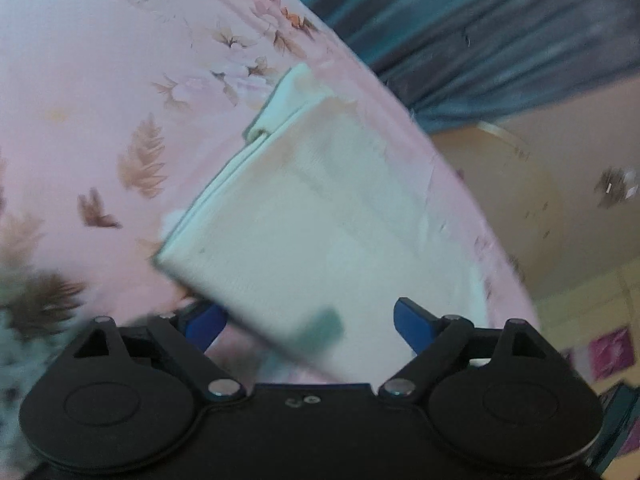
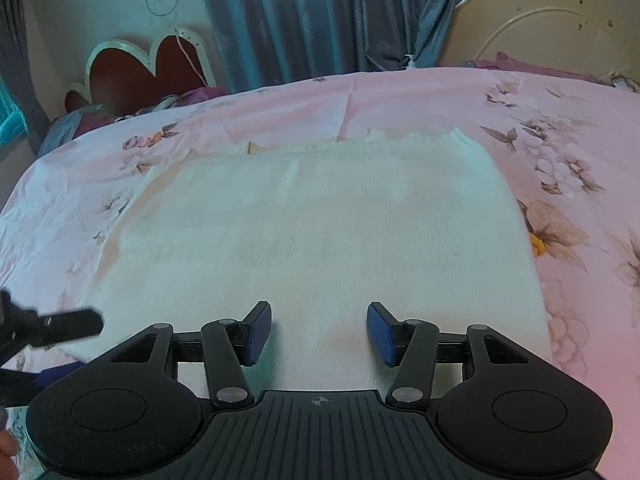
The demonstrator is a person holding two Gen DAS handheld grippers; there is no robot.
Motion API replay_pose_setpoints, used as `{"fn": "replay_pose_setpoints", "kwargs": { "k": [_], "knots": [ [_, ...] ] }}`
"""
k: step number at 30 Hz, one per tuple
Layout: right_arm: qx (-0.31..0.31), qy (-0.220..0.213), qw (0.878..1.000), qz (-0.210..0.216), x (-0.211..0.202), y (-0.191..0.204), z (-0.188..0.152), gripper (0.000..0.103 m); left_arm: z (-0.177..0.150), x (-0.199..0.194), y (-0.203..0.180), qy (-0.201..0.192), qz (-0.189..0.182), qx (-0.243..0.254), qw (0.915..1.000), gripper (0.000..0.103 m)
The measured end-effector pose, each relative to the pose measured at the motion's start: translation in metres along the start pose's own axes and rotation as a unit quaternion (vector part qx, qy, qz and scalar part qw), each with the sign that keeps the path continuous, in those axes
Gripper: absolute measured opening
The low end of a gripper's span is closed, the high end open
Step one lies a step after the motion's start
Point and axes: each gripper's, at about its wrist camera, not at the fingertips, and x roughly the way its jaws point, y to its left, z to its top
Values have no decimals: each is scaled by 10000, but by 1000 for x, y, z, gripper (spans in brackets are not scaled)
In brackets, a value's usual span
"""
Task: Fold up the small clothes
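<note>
The white cloth (image 2: 320, 240) lies flat on the pink bedsheet (image 2: 580, 128), already folded at least once: in the left wrist view its layered edge (image 1: 208, 196) shows several plies stacked along the left side. The ribbed hem sits at the far edge, near the middle of the bed.

The left gripper (image 1: 310, 320) stands wide, its blue pads on either side of the cloth's near corner without pressing it; it holds nothing. The right gripper (image 2: 319, 334) is about half open over the cloth's near edge, and its pads grip nothing either, though whether they rest on the fabric I cannot tell. In the right wrist view the left tool shows as a dark shape at the near left corner.

The step in hand looks like taking the near edge for another fold. To do it well, both tools should pinch every ply at once, one near each near corner, so the layers do not slide apart. Lift only enough to clear the sheet, carry the edge straight toward the far hem, and lay it down square. The left view is blurred, so settle that hand before closing.
</note>
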Motion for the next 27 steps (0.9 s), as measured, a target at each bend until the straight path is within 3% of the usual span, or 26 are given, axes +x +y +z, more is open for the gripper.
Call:
{"fn": "replay_pose_setpoints", "kwargs": {
  "k": [7, 12, 17, 18, 19, 21, 22, 27],
  "knots": [
    [-201, -150, 9997, 56, 19, 10, 21, 53, 6, 24, 1, -697, -375, -290, 9964, 86],
    [-257, -216, 9994, -107, 39, 15, 33, 53, 12, 30, 8, -896, -385, -449, 9942, 52],
    [-718, -116, 9968, -335, 58, 23, 26, 57, 23, 36, 10, -969, -463, -575, 9925, 52],
    [-840, -103, 9957, -375, 60, 26, 24, 59, 23, 38, 10, -983, -450, -539, 9927, 47],
    [-918, -109, 9949, -405, 60, 28, 23, 60, 23, 39, 9, -994, -411, -521, 9928, 42],
    [-923, -146, 9948, -396, 60, 27, 20, 60, 22, 38, 11, -986, -339, -583, 9928, 13],
    [-900, -160, 9951, -383, 60, 26, 19, 60, 22, 37, 12, -1022, -255, -582, 9927, 8],
    [-939, -229, 9943, -446, 62, 30, 17, 61, 19, 24, -5, -1207, -60, -31, 9927, 7]
  ]
}}
